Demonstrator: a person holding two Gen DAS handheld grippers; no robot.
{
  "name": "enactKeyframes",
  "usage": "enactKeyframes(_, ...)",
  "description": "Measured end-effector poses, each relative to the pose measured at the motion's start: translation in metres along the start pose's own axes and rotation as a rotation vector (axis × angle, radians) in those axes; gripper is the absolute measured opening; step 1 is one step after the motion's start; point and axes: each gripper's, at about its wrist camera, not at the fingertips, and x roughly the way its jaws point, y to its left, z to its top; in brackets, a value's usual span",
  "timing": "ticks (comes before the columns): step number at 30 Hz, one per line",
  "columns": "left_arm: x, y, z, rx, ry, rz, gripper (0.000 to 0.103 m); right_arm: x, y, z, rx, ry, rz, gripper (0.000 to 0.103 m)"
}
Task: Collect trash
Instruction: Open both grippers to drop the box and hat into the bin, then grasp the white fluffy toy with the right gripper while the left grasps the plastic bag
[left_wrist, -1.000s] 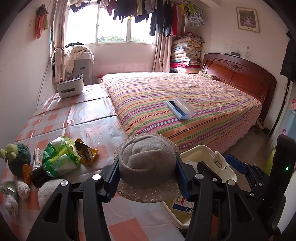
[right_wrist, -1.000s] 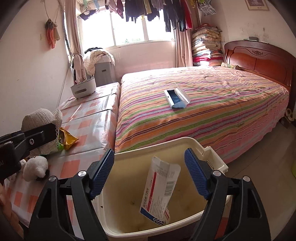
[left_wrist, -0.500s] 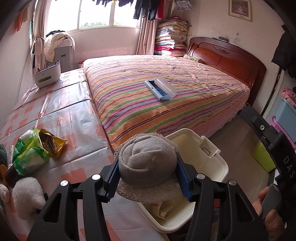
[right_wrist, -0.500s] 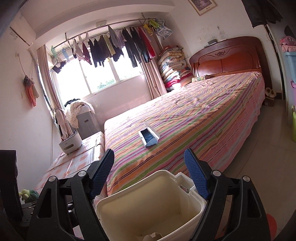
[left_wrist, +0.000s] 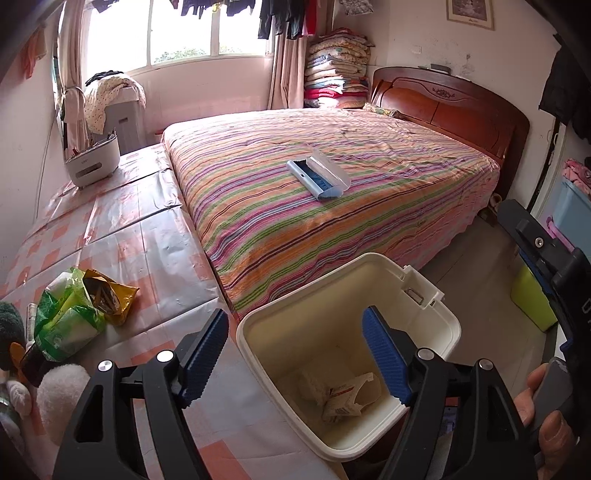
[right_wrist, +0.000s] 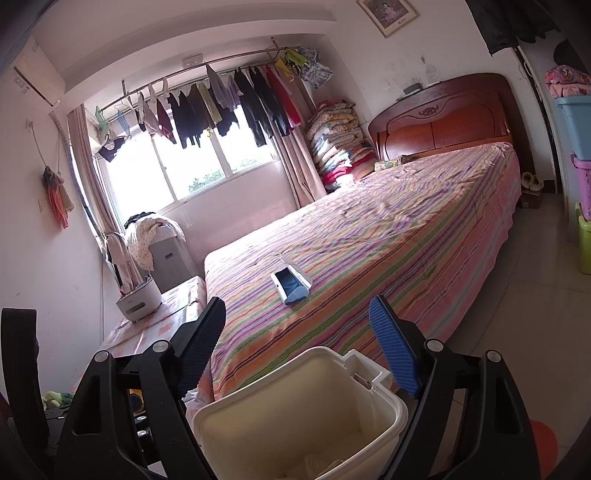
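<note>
A cream trash bin (left_wrist: 432, 325) stands on the floor beside the bed; it also shows in the right wrist view (right_wrist: 295, 391). Inside lie a crumpled lace-edged hat (left_wrist: 312, 384) and a paper box (left_wrist: 341, 400). My left gripper (left_wrist: 295, 350) is open and empty, held over the bin's left rim. My right gripper (right_wrist: 297, 341) is open and empty, above the bin's far rim. On the checked table, a green wrapper (left_wrist: 64, 317) and a yellow snack bag (left_wrist: 109, 293) lie at the left.
A striped bed (left_wrist: 332, 184) fills the middle, with a blue and white case (left_wrist: 317, 177) on it. A white appliance (left_wrist: 92, 162) stands at the table's far end. Plush toys (left_wrist: 55, 395) sit at the table's near left. A green bin (left_wrist: 532, 299) stands on the floor at right.
My left gripper has opened and the hat has dropped into the bin. Both grippers have swung right and tilted; the right one has risen above the bin.
</note>
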Motion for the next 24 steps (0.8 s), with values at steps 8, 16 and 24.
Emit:
enactKeyframes(8,-0.02,0.053,-0.007,-0.085,-0.023,0.092,0.073,0.006,0.034,-0.013,-0.075,0.048,0.093,0.085)
enactKeyframes(16,-0.054,0.121,-0.024,-0.202,-0.04,0.208,0.073,0.017,0.096,-0.038,-0.18,0.16,0.268,0.087)
enactKeyframes(24,-0.084,0.199,-0.054,-0.342,-0.03,0.341,0.073,0.014,0.161,-0.072,-0.31,0.243,0.448,0.092)
